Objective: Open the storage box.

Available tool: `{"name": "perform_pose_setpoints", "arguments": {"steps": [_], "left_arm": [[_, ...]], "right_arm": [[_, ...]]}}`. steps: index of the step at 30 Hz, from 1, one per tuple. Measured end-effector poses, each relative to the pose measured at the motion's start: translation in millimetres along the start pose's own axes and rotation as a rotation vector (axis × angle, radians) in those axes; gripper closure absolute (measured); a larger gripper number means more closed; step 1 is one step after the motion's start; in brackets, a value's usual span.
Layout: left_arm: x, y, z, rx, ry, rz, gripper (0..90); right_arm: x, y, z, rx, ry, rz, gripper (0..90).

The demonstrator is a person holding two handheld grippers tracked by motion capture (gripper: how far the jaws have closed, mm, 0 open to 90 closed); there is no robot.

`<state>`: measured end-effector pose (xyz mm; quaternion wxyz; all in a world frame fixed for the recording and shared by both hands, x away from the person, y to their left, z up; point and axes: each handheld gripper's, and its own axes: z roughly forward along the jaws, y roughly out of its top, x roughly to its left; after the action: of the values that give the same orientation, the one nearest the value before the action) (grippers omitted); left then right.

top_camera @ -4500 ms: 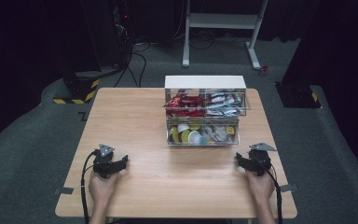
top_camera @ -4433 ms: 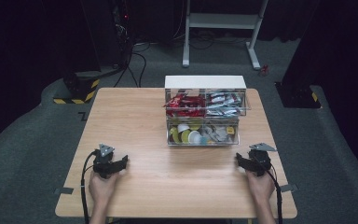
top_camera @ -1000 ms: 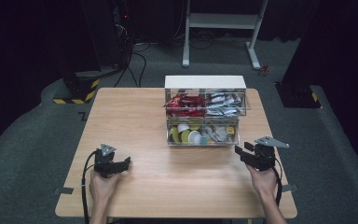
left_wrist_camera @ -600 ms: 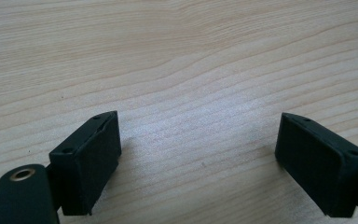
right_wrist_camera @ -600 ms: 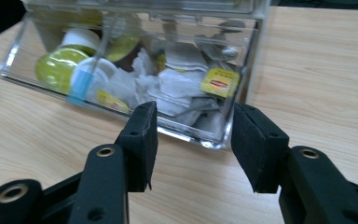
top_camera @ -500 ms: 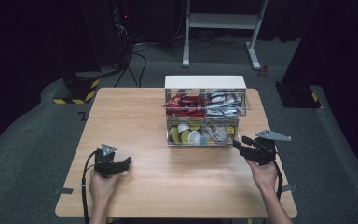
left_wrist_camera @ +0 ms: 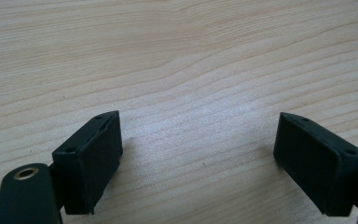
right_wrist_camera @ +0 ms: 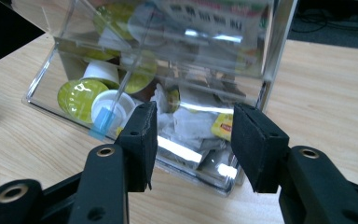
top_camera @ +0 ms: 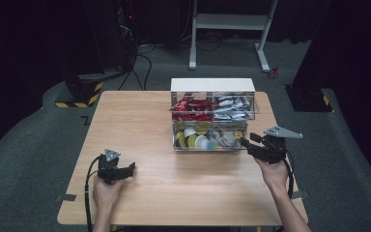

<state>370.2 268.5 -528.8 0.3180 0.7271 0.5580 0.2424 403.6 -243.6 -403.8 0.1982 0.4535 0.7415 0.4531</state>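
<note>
Sitting at the centre of the high view, one clear plastic organiser (top_camera: pixel 214 118) on the wooden table (top_camera: pixel 140 125) has two tiers: red packets (top_camera: pixel 191 104) and silver packets (top_camera: pixel 232 104) above, round capsules (top_camera: pixel 193 140) and tea bags (right_wrist_camera: pixel 200 123) below, too jumbled to count. Two grippers show: the left gripper (top_camera: pixel 131 168), lower left, rests on bare wood with jaws spread wide, while the right gripper (top_camera: pixel 244 143), jaws parted and empty, hovers at the organiser's lower right corner, where reflections blur the contents.
</note>
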Motion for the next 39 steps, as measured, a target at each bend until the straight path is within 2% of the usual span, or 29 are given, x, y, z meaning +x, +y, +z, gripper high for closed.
{"name": "perform_pose_setpoints", "arguments": {"steps": [8, 16, 18, 29, 39], "left_arm": [[0.0, -0.1, -0.2, -0.001, 0.002, -0.002, 16.5], [0.0, -0.1, -0.2, -0.001, 0.002, -0.002, 16.6], [0.0, -0.1, -0.2, -0.001, 0.002, -0.002, 16.6], [0.0, -0.2, -0.3, -0.004, 0.007, -0.005, 17.8], [0.3, -0.3, -0.6, -0.008, 0.011, -0.01, 19.5]], "right_arm": [[-1.3, 12.7, -3.0, -0.033, 0.027, 0.013, 49.5], [3.3, 25.9, -6.1, -0.025, 0.022, -0.027, 49.8], [5.7, 31.1, -8.3, -0.033, 0.024, -0.047, 50.1], [10.2, 42.8, -12.6, -0.064, 0.022, -0.082, 56.4], [10.1, 57.8, -7.4, -0.056, 0.041, -0.071, 58.6]]}}
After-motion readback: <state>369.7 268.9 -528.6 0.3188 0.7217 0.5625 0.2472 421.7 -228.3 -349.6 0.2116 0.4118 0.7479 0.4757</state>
